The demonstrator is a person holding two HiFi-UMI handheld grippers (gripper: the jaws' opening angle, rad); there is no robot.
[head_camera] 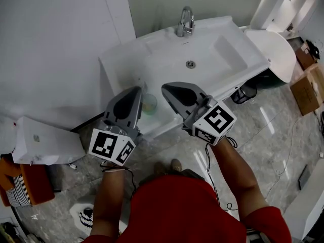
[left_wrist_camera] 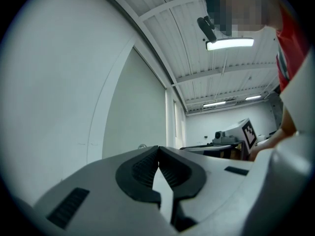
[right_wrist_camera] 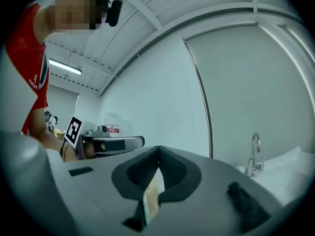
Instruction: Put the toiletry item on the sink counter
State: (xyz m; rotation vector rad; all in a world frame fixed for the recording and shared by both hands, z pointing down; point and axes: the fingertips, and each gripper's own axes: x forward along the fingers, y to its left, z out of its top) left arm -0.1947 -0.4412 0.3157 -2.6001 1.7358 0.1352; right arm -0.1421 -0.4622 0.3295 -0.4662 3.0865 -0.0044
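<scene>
White sink counter (head_camera: 152, 59) w/ faucet (head_camera: 186, 22)

Ahead of the red short-sleeved shirt (head_camera: 174, 206), the grey left gripper (head_camera: 137, 89) and right gripper (head_camera: 164, 87) bore black-and-white marker cubes (head_camera: 111, 146).

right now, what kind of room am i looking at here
Most likely a bathroom, or a mock-up of one. A white sink counter with a chrome faucet stands against a plain wall, over marbled floor tiles. The cardboard boxes beside it hint at a staged set-up.
</scene>
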